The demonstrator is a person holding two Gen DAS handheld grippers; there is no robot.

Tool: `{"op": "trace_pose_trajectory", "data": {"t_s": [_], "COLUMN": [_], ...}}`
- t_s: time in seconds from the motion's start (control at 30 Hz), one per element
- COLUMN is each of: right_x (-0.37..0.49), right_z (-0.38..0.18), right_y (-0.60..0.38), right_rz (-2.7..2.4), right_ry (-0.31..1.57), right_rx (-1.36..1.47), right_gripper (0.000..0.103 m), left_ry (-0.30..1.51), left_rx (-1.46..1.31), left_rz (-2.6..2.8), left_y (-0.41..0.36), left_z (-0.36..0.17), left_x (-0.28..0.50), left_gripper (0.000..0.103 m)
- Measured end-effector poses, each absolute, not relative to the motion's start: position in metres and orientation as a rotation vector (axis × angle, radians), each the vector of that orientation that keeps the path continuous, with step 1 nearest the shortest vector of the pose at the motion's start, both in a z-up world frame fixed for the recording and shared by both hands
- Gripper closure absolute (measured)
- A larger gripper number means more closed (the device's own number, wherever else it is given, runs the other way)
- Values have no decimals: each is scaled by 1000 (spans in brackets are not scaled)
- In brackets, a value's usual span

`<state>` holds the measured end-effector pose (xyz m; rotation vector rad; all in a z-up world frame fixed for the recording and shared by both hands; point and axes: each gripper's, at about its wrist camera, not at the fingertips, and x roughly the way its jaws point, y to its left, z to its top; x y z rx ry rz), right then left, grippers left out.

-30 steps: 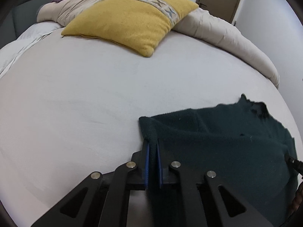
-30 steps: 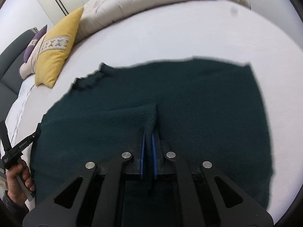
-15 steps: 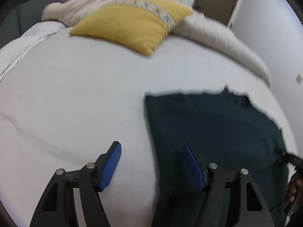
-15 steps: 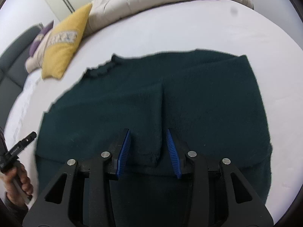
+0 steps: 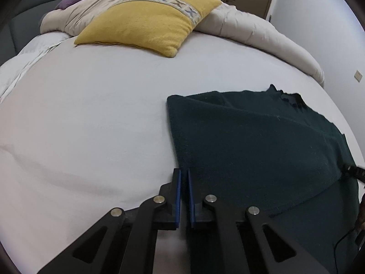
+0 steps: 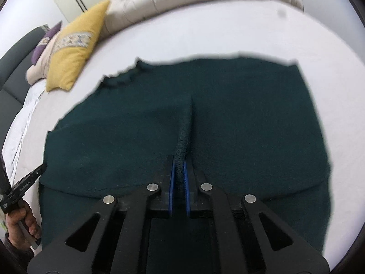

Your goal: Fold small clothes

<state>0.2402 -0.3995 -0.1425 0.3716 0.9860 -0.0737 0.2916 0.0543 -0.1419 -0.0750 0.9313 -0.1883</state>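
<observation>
**Fresh pinch taken for the next fold**

Clamping the dark green garment (image 5: 251, 148) with both claws, jaws just closing: left claw (image 5: 183, 182) on its side edge, right claw (image 6: 179, 173) on a raised ridge mid-cloth. Lying flat on the bed (image 5: 91, 125) ahead of both. Next, probably: lift together, carry across, keep edges aligned.

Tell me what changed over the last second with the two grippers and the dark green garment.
Both grippers let go and re-gripped: the left gripper opened, then closed again on the dark green garment at its left edge, lower than before. The right gripper opened, then closed again on a raised ridge of cloth mid-garment. The garment stays spread on the bed; the yellow pillow is unmoved.
</observation>
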Motion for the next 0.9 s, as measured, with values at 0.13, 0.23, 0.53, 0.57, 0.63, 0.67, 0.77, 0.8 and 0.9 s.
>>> {"op": "trace_pose_trajectory", "data": {"t_s": [0.13,0.23,0.53,0.57,0.63,0.67,0.77,0.8,0.9], "right_x": [239,240,223,215,196,183,131,115,59], "right_z": [-143,-147,-154,-147,-132,-124,-103,-99,-92], "right_y": [-404,-408,-441,-445,-451,-456,-469,-472,-477], "right_rz": [-61,-52,20,-19,-105,-140,-173,-172,-156], "right_ry": [975,972,913,906,882,866,790,778,761], "right_rx": [372,397,611,600,549,537,560,560,572], "right_gripper": [97,97,92,87,77,62,45,45,45], "left_ry": [922,929,907,902,890,890,878,876,911], "left_rx": [-45,-80,-39,-38,-15,-28,-104,-106,-178], "left_rz": [-187,-203,-199,-178,-112,-110,-144,-160,-237], "left_y": [52,57,62,68,78,83,99,101,106], "left_z": [-144,-146,-140,-137,-127,-124,-109,-105,-104], "left_x": [295,297,296,291,275,268,229,213,161], "left_gripper": [95,94,68,59,58,58,55,54,38]}}
